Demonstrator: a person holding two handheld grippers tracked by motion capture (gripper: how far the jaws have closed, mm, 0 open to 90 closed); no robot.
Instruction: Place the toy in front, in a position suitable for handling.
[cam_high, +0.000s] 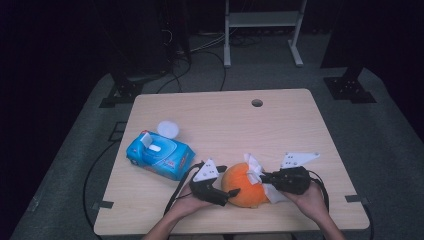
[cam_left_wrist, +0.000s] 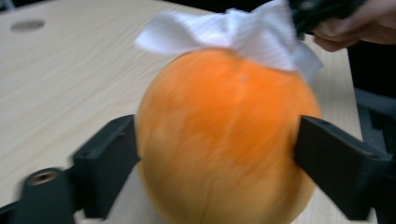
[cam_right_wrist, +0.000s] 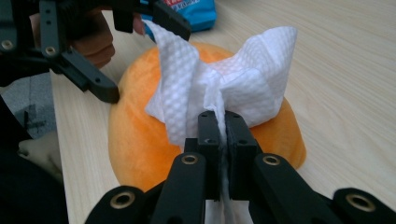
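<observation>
Near front edge of the bench: a round orange plush ball (cam_high: 245, 185) is rested on the pale wood-grain bench (cam_high: 220, 115), between the two grippers, close to the person's side.
Left gripper: the left gripper (cam_high: 226, 192) is set around the ball, its black fingers (cam_left_wrist: 105, 158) spread wide and pressed against the ball's two flanks, so the ball is braced.
Right gripper: the right gripper (cam_right_wrist: 218, 135) is closed tight on a bunched white embossed wipe (cam_right_wrist: 224, 84), whose loose folds are draped over the top of the ball.
Step in hand: the ball's surface is judged to be in the middle of being wiped, steadied from one side and rubbed from the other.
Next move: the wipe is likely to need dragging across the crown with light pressure, while the brace is kept firm so the ball is not rolled.
Materials: the ball is seen as soft, fuzzy and slightly flattened at its base; the wipe is thin, quilted and limp.
Elsewhere: a blue soft-pack of wipes (cam_high: 159, 155) and a white round lid (cam_high: 168, 128) are laid well apart, to the left.
</observation>
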